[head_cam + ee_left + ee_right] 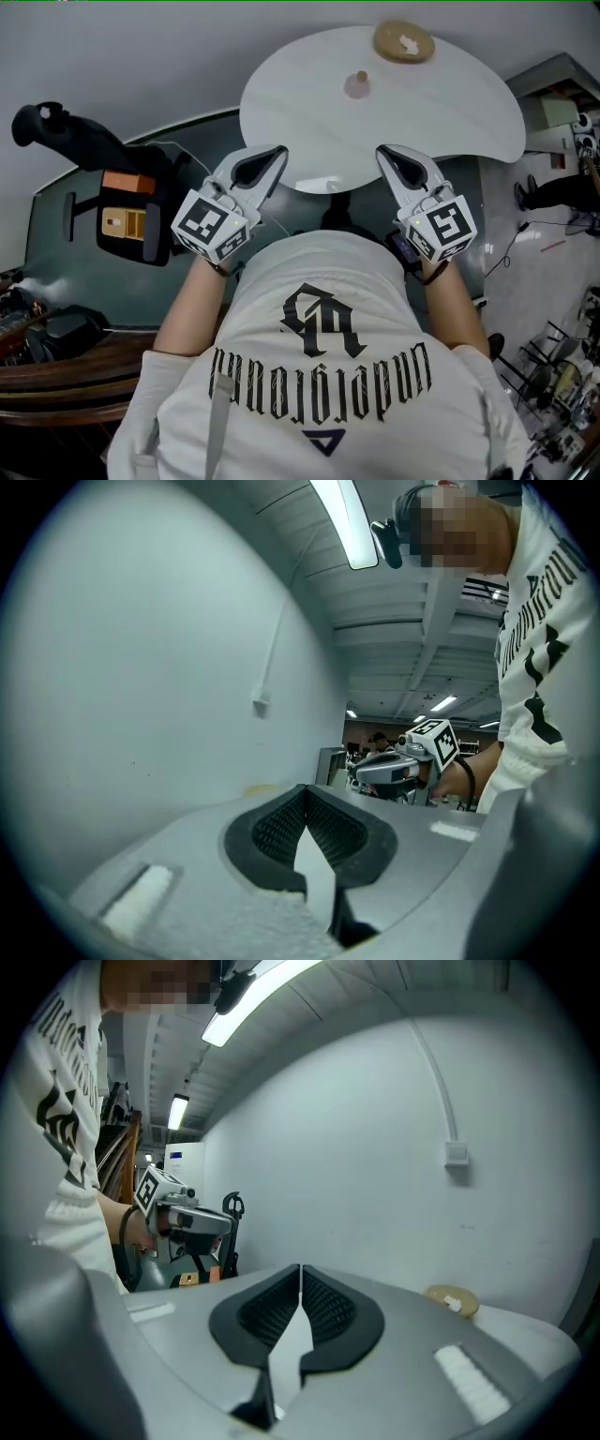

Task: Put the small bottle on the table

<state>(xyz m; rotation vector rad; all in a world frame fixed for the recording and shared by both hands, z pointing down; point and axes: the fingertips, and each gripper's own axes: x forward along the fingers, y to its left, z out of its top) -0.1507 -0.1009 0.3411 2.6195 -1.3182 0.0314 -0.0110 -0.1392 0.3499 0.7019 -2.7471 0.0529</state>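
The small pinkish bottle point(356, 84) stands upright on the round white table point(450, 112), toward its far middle. Both grippers hover side by side at the table's near edge, well short of the bottle. The left gripper point(277, 152) has its jaws shut with nothing between them, and in its own view the dark ribbed pads point(281, 825) meet at the tip. The right gripper point(384, 152) is also shut and empty, its pads point(326, 1309) closed together. Each gripper view shows the other gripper: the right gripper point(403, 766) and the left gripper point(178, 1213). The bottle is in neither gripper view.
A round tan disc point(404, 41) with a small white piece on it lies at the table's far edge, also seen as the disc point(453, 1300). A black stand with an orange device point(127, 216) is on the left. Cables and clutter point(553, 375) cover the floor at the right.
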